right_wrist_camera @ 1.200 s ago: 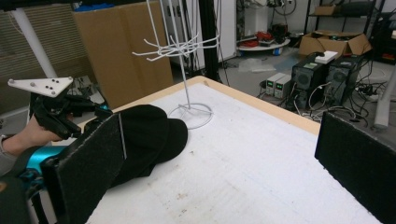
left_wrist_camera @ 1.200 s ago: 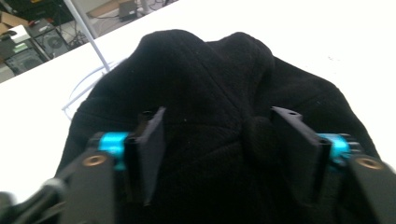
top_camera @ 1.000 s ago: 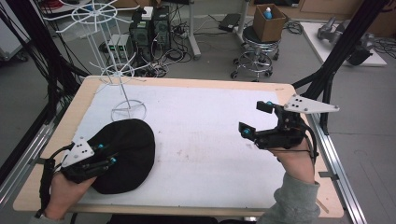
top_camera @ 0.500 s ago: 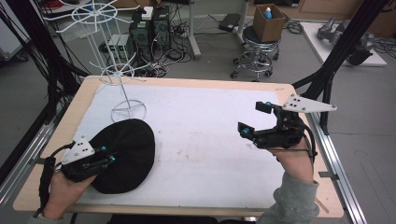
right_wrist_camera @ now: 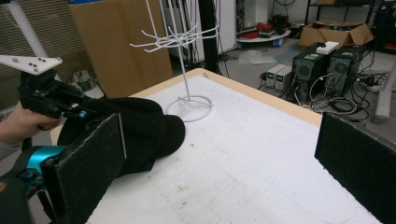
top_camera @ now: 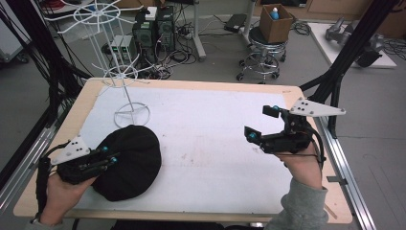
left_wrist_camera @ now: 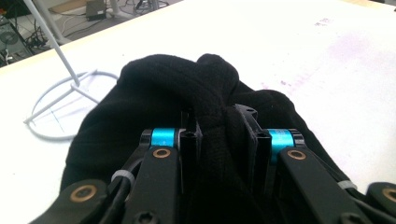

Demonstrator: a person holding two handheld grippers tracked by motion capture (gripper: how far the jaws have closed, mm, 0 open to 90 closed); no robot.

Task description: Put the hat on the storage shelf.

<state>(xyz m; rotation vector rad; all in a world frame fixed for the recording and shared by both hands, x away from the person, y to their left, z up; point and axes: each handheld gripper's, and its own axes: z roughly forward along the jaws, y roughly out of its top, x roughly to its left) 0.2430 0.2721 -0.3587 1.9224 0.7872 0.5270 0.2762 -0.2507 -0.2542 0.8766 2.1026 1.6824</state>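
My left gripper [top_camera: 107,155] jaws clamped on fold of black knitted fabric beanie [top_camera: 129,160], lying on white-covered table [top_camera: 215,143] beside white wire stand [top_camera: 125,81]. My right gripper [top_camera: 261,125] jaws wide apart above table.

**No legible text from my station**

I can read no words, numbers, brands or signs in any view; the white table cover [top_camera: 215,139] carries only faint smudges and stains, none forming letters; the computer towers [right_wrist_camera: 327,63] beyond the far edge of the table show small front panels too small and blurred for me to tell a maker's mark; the cardboard boxes [right_wrist_camera: 334,32] behind those towers have plain faces, with no print I can make out; the grey plate on the right gripper [top_camera: 273,127] shows only small holes, no lettering.
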